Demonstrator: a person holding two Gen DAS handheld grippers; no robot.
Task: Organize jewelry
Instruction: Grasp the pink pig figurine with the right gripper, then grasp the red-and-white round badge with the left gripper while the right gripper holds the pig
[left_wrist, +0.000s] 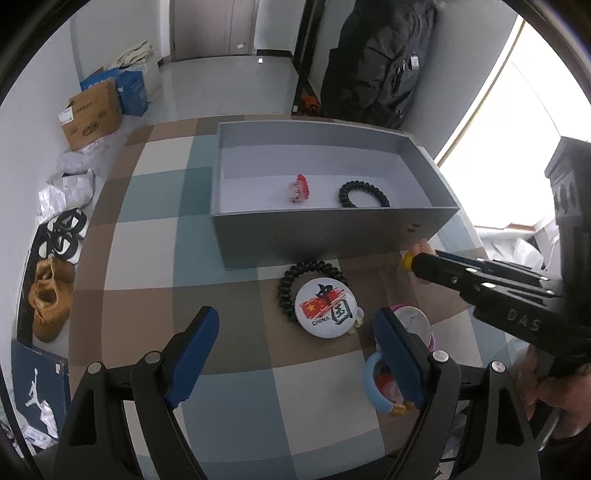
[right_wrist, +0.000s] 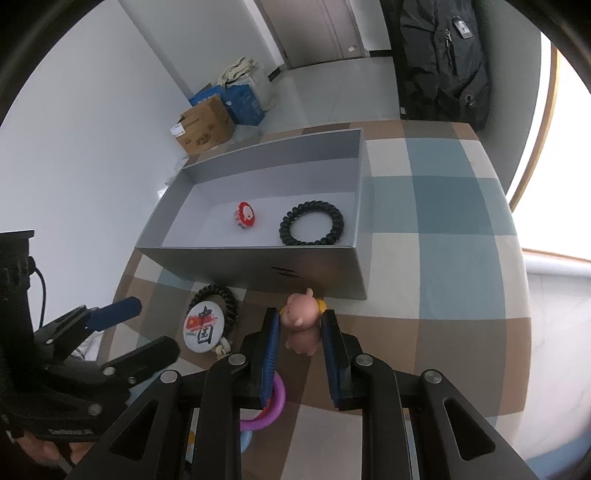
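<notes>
I see the checked table (left_wrist: 147, 236) carrying everything, and toward twelve o'clock on it stands the grey box (left_wrist: 325, 236), open at the top, which I take to be where the jewelry goes. Two pieces already lie on its floor: a black coil bracelet (right_wrist: 311, 228) at about three o'clock inside the box, and a small red ornament (right_wrist: 244, 215) just beside it toward nine o'clock, apart from it. So I judge the job partly done, with more left outside than in. Just in front of the box's near wall lies a second black coil bracelet (left_wrist: 312, 284), with a round white China badge (left_wrist: 325, 309) resting on part of it. Toward five o'clock from the badge in the left wrist view sit a pink-rimmed round piece (left_wrist: 415, 321) and a pale blue ring (left_wrist: 373, 384), partly hidden behind my left gripper (left_wrist: 295, 363), whose fingers stand released and wide with nothing between them. My right gripper (right_wrist: 301, 323) has its fingers clenched on a pink pig charm (right_wrist: 301, 319) with a bit of yellow at its far side, held right at the foot of the box's near wall; this I reckon is the next piece to go in.
</notes>
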